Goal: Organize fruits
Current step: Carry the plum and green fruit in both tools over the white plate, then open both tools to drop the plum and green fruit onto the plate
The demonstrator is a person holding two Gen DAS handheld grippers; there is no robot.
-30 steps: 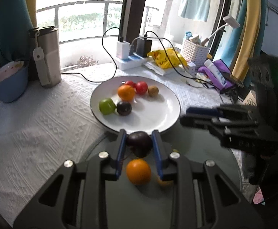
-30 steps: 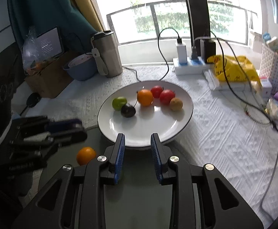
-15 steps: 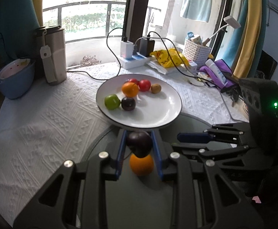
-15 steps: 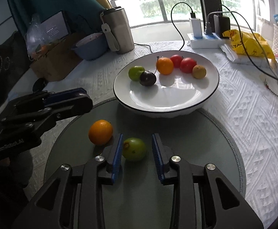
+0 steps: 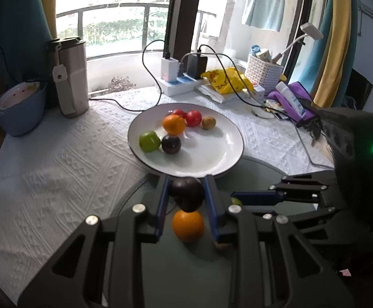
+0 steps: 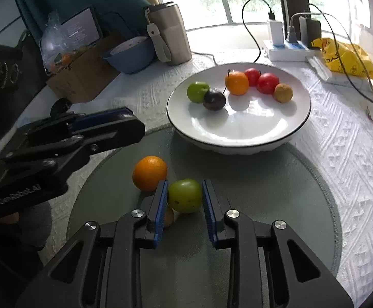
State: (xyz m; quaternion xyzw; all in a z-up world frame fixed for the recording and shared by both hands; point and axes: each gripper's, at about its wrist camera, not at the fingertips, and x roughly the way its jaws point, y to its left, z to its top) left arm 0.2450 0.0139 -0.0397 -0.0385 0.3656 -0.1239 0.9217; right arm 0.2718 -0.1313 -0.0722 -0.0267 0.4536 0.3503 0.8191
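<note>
My left gripper (image 5: 187, 192) is shut on a dark purple plum (image 5: 187, 193) and holds it above the grey round mat (image 5: 186, 269), just short of the white plate (image 5: 227, 154). An orange (image 5: 188, 225) lies on the mat below it. The plate holds a green fruit (image 5: 149, 141), a dark plum, an orange, two red fruits and a brown one. My right gripper (image 6: 184, 195) has its jaws around a green fruit (image 6: 185, 195) on the mat, with a small gap at each pad. The orange (image 6: 149, 172) lies left of it; a small brown fruit (image 6: 169, 217) peeks behind the left finger.
A steel tumbler (image 5: 69, 77) and a blue bowl (image 5: 19, 107) stand at the back left. A power strip with cables (image 5: 176, 82), a yellow bag (image 5: 224, 79) and a white basket (image 5: 263, 71) stand behind the plate. White cloth covers the table.
My right gripper has come down and forward around the green fruit on the mat. My left gripper with the plum has edged closer to the plate.
</note>
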